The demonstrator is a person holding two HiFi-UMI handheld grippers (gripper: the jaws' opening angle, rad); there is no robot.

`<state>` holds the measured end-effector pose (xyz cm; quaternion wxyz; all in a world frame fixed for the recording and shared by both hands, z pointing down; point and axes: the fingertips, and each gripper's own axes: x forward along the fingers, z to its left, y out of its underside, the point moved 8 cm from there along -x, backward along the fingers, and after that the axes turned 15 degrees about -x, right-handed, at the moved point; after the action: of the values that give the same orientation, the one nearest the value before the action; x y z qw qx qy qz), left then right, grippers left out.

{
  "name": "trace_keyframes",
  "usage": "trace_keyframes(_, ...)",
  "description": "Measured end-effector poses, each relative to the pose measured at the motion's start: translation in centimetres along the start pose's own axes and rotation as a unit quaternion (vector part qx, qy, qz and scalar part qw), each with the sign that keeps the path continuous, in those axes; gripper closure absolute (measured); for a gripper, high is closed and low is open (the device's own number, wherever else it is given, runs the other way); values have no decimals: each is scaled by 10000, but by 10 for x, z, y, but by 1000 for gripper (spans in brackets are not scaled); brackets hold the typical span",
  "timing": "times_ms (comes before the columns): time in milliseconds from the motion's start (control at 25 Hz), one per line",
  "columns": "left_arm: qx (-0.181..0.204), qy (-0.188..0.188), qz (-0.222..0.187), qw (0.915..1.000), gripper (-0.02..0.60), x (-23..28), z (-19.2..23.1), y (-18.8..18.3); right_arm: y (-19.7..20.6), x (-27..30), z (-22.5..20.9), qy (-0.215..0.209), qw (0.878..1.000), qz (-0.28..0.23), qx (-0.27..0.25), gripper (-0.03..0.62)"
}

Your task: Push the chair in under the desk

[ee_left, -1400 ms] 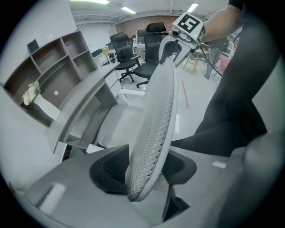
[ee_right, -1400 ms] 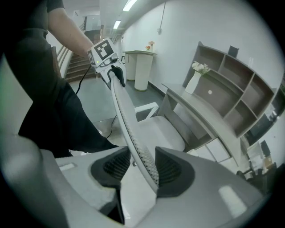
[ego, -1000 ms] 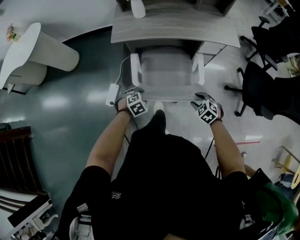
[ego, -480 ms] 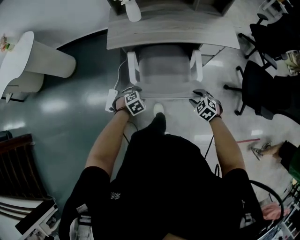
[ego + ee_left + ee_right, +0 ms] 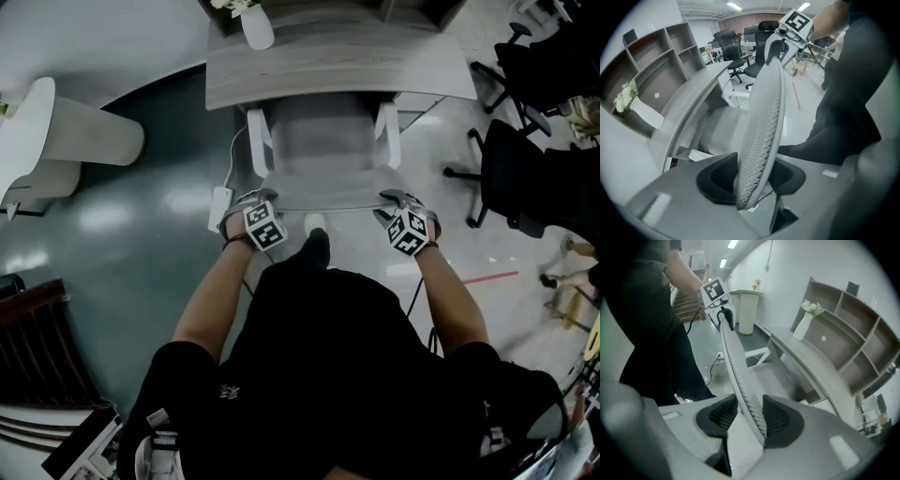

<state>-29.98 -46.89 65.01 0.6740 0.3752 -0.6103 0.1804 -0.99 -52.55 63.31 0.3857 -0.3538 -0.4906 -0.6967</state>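
A grey mesh-backed chair (image 5: 323, 141) with white armrests stands in front of the grey wooden desk (image 5: 337, 61), its seat partly under the desk top. My left gripper (image 5: 258, 202) holds the left end of the backrest's top edge (image 5: 323, 194), and my right gripper (image 5: 398, 202) holds the right end. In the left gripper view the mesh backrest (image 5: 764, 117) runs between the dark pads of the left gripper (image 5: 752, 180), whose jaws are closing on it. In the right gripper view the backrest (image 5: 736, 366) sits pinched in the right gripper (image 5: 750, 420).
A white vase with flowers (image 5: 255, 26) stands on the desk's left end. A white pedestal table (image 5: 66, 131) is at the left. Black office chairs (image 5: 525, 178) crowd the right side. A white power strip (image 5: 217, 208) and its cable lie on the floor by the chair's left.
The chair has rolled forward toward the desk, its seat further under the top. Both grippers and the person have moved forward with it.
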Motion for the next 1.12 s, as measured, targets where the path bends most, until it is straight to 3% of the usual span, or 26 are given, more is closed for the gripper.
trace_keyframes(280,-64,13,8,10000,396,0,13,5,-8,7,-6,-25,10000,-50,-6,425)
trace_keyframes(560,-87,131,-60,9999,368,3,53,-2,-19,20,-31,-93,9999,-68,112,430)
trace_keyframes(880,-25,20,-220,9998,368,12,101,-22,-22,38,-83,-89,9998,8,184,427)
trace_keyframes(1120,51,-136,-376,9992,370,19,145,-43,-24,52,-129,163,9996,47,207,425)
